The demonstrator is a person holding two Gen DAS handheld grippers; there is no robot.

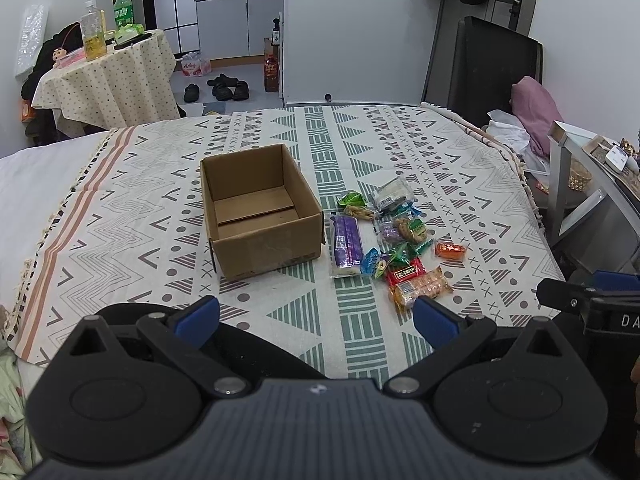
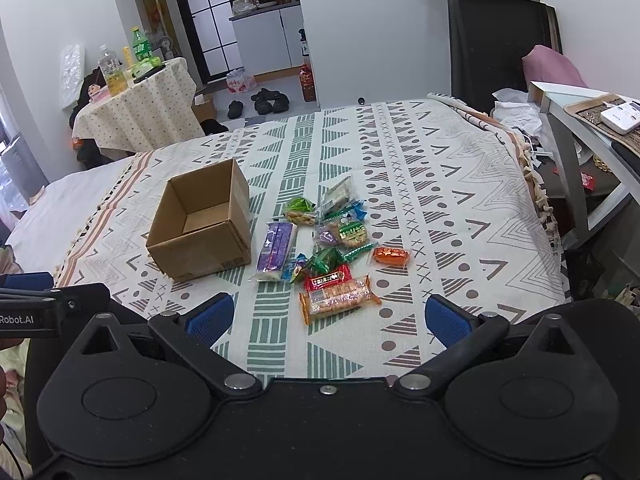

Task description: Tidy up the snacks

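An open, empty cardboard box [image 1: 260, 216] [image 2: 202, 228] sits on the patterned bedspread. Right of it lies a pile of wrapped snacks: a long purple pack [image 1: 346, 246] [image 2: 276, 250], an orange cracker pack [image 1: 420, 290] [image 2: 338, 298], a red bar [image 1: 405, 272] [image 2: 328, 279], a small orange packet [image 1: 451, 251] [image 2: 391, 256] and several green and blue packets [image 1: 408, 228] [image 2: 344, 232]. My left gripper [image 1: 316, 320] is open and empty, held above the near bed edge. My right gripper [image 2: 328, 320] is open and empty, just short of the cracker pack.
The patterned bedspread [image 1: 400, 152] [image 2: 432, 184] covers the bed. A round table with bottles [image 1: 104, 68] [image 2: 132, 100] stands at the far left. A grey side table [image 1: 592, 184] [image 2: 580, 120] stands right of the bed. Shoes [image 1: 218, 88] lie on the floor beyond.
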